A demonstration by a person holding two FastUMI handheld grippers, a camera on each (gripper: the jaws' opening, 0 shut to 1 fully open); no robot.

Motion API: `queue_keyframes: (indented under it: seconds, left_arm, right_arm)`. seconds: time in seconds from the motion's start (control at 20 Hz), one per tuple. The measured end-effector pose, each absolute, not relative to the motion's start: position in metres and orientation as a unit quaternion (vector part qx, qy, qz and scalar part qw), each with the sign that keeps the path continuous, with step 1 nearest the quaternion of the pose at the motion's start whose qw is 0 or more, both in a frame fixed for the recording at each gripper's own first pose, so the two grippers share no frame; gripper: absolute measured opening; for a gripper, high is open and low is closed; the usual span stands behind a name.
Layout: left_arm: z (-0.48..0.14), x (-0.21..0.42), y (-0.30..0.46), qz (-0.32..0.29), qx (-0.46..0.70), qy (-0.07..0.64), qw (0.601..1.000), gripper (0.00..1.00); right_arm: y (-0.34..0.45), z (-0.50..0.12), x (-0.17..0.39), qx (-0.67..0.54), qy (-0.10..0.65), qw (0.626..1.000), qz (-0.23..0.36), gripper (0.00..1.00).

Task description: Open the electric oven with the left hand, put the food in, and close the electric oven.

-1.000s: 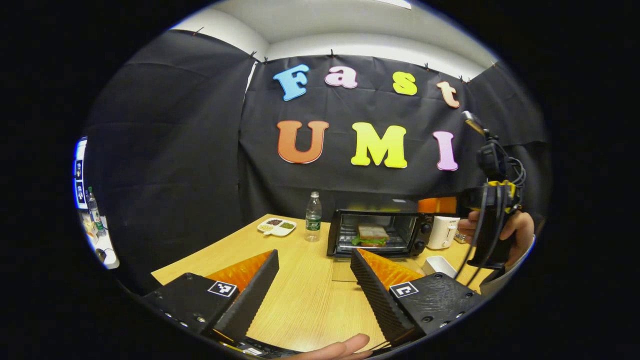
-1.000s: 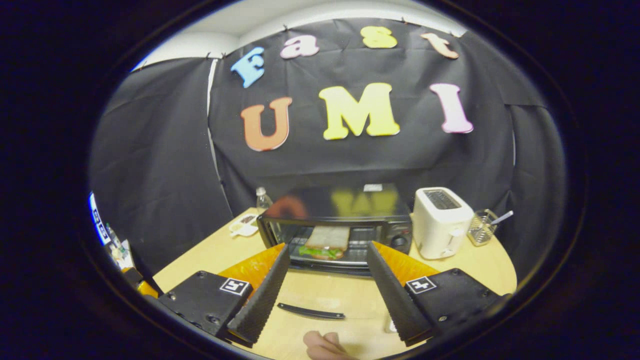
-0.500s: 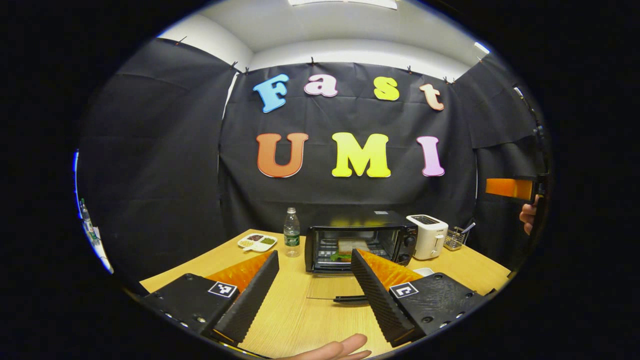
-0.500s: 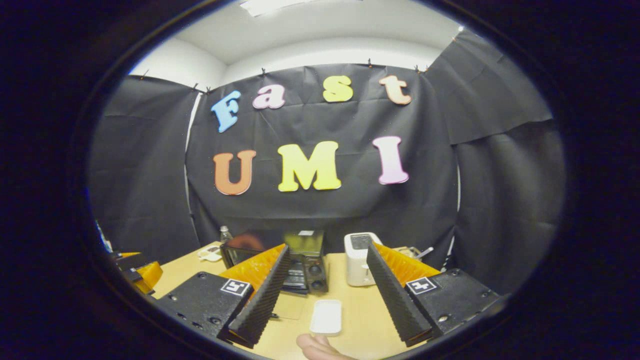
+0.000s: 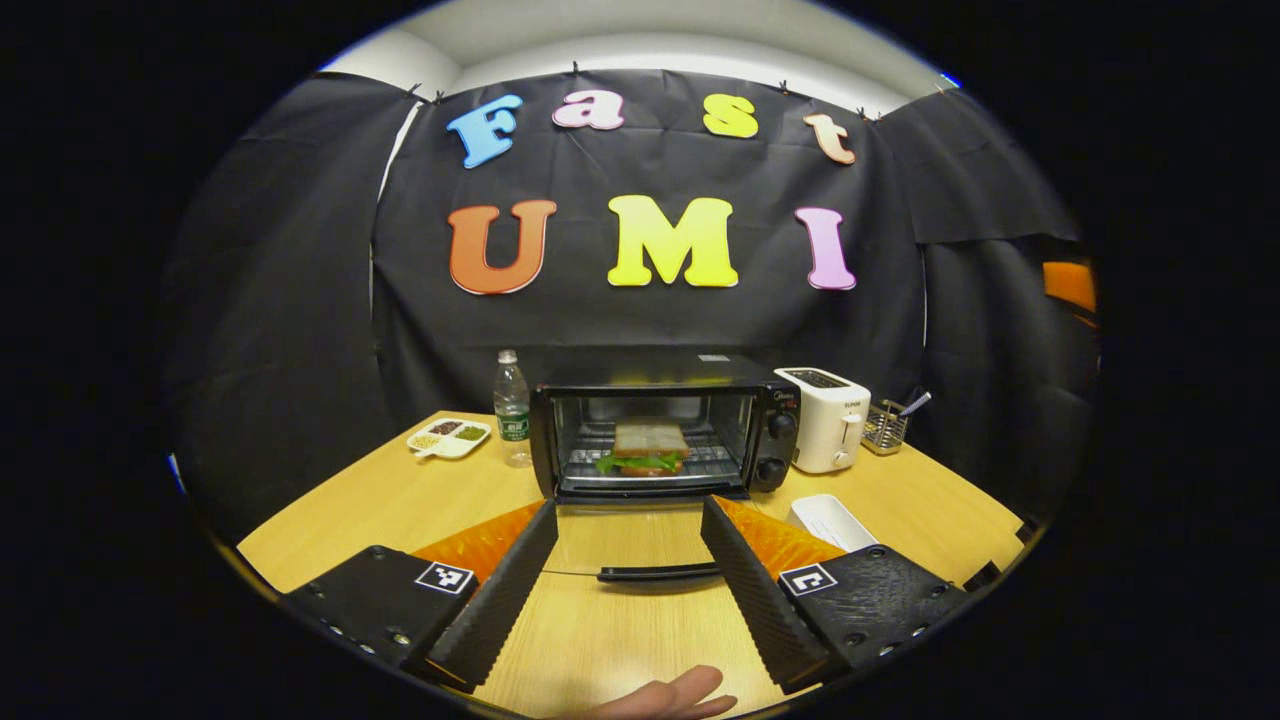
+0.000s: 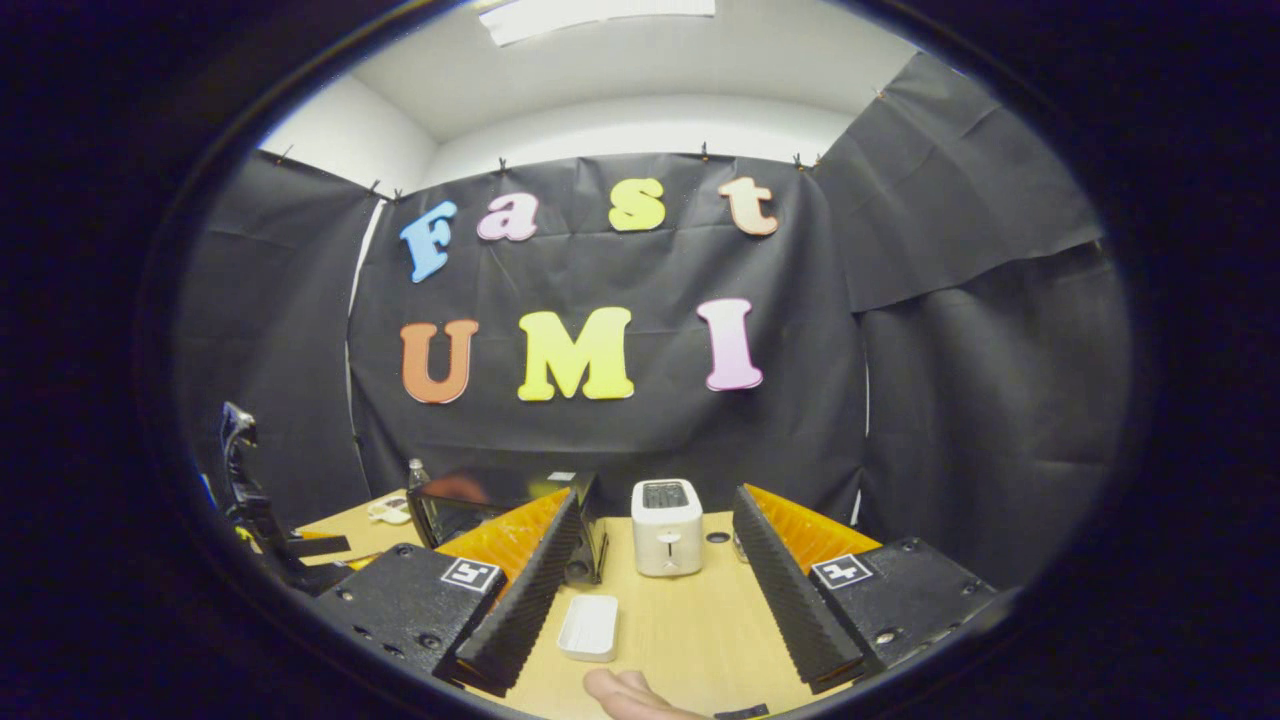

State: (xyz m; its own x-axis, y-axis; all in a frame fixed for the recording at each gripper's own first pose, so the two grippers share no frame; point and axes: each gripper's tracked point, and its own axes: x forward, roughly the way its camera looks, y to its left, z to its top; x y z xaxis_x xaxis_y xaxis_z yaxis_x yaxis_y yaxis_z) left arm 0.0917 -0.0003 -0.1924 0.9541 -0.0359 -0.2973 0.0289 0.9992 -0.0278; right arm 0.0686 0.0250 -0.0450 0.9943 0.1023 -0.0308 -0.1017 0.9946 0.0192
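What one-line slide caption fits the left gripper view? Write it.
Open left gripper faces the oven: door down, sandwich on the rack, toaster alongside.

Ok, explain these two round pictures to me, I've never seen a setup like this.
No robot here: a person holds a two-finger claw in each hand, and a camera rides on each. The left gripper view looks past the left claw, open and empty, at the electric oven. Its door lies folded down and a sandwich sits on the rack. On the wooden table stand a water bottle, a snack dish, a white toaster and a white tray. The right gripper view looks past the right claw, also open and empty, towards the toaster.
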Motion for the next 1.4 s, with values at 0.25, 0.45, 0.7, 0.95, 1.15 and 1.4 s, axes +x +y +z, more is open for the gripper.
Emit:
queue_keyframes:
  seconds: [0.25,0.45,0.7,0.95,1.15,1.4]
  left_arm:
    - [-0.262,0.104,-0.026,-0.041,-0.016,0.229,0.973,0.96]
    - [-0.308,0.106,-0.039,-0.044,-0.011,0.295,0.955,0.96]
    - [-0.336,0.11,-0.047,-0.045,-0.009,0.332,0.942,0.96]
    - [-0.351,0.121,-0.039,-0.021,-0.007,0.359,0.933,0.96]
    - [-0.347,0.127,-0.039,-0.015,0.0,0.357,0.934,0.95]
    - [-0.345,0.128,-0.039,-0.014,-0.004,0.362,0.932,0.95]
  right_arm:
    - [0.013,-0.053,0.065,0.017,0.019,0.998,0.049,0.98]
    - [-0.001,-0.061,0.068,0.017,0.026,0.999,0.044,0.98]
    - [-0.014,-0.072,0.071,0.018,0.03,0.999,0.036,0.98]
    - [-0.025,-0.08,0.074,0.017,0.041,0.999,0.031,0.98]
    - [-0.027,-0.082,0.074,0.017,0.041,0.999,0.031,0.98]
    - [-0.022,-0.084,0.074,0.017,0.043,0.998,0.038,0.98]
